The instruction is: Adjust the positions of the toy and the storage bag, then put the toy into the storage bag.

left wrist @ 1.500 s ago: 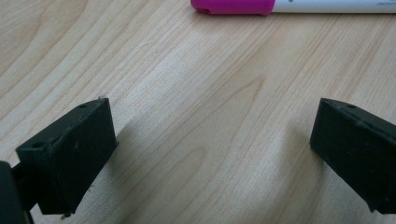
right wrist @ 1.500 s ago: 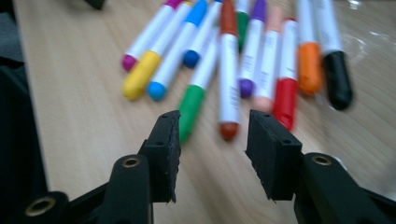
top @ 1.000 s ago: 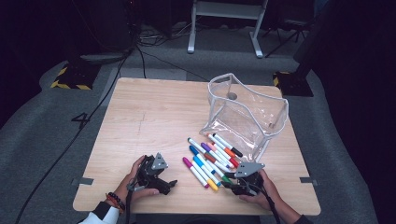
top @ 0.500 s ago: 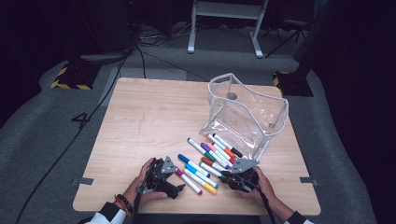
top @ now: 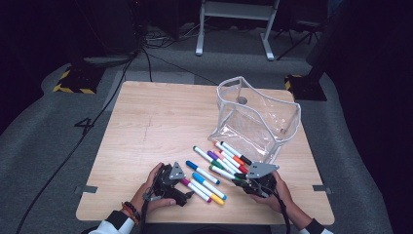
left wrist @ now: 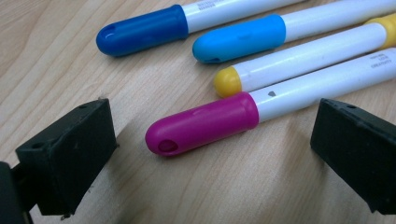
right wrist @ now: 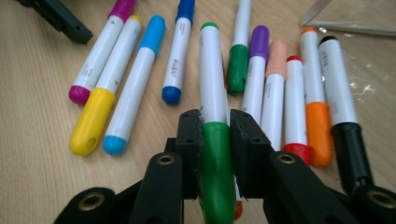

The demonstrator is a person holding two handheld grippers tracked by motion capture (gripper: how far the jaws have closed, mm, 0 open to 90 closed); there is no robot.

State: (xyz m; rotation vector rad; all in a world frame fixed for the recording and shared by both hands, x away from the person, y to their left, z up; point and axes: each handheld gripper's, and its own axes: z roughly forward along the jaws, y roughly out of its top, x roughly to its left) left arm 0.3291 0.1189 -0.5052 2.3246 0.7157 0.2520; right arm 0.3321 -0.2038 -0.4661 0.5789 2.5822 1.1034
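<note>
The right claw (right wrist: 215,135) has just been closing and is now grasping the green marker (right wrist: 212,107) near the clear pouch (top: 253,117); the left claw (left wrist: 205,149), released, is straddling the magenta marker (left wrist: 205,123), so bagging looks imminent

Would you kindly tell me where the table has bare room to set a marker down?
The far left of the table, from the far edge to the left claw and left of the clear pouch, is bare wood. It is crowded between the claws and before the pouch, where the markers lie; the right claw grips a green marker.
</note>
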